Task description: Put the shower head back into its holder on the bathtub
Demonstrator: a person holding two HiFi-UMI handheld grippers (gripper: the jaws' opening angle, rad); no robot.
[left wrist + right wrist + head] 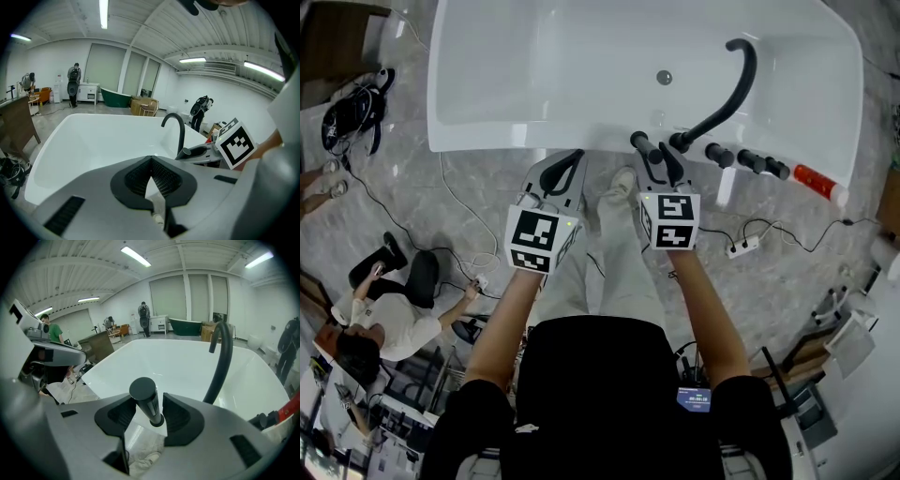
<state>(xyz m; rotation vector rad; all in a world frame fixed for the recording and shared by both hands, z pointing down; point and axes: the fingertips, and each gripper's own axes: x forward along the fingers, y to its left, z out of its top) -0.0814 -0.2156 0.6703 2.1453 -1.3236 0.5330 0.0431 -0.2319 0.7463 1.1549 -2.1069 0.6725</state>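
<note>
Nearest, at the right: right tool (149,414) released, jaws spread wide with a sliver of gap at each pad. Between them, untouched, one black shower head (146,399), upright, its foot seated in the dark holder (158,420) on the rim of the bathtub (187,366).

At the left: left tool (151,160) clenched, pad tips meeting in a point, nothing gripped. Poised above the near rim of the tub, apart from it.

From the head view, both tools side by side over that near rim – left tool (574,161) beside right tool (662,165), with the shower head (639,142) at the right tool's tips.

Further along the rim: one curved black spout (729,86) arching over the basin, three black knobs (750,161) in a row to its right, then one red-and-white tube (817,181) lying flat. One round drain (664,77) in the white basin.

Below and around: grey marbled floor (469,197), one white power strip (741,247) with trailing cables, one person (380,323) seated low at the left.

Far off – a bright white hall under strip lights, one green tub (116,97) by the back wall.
</note>
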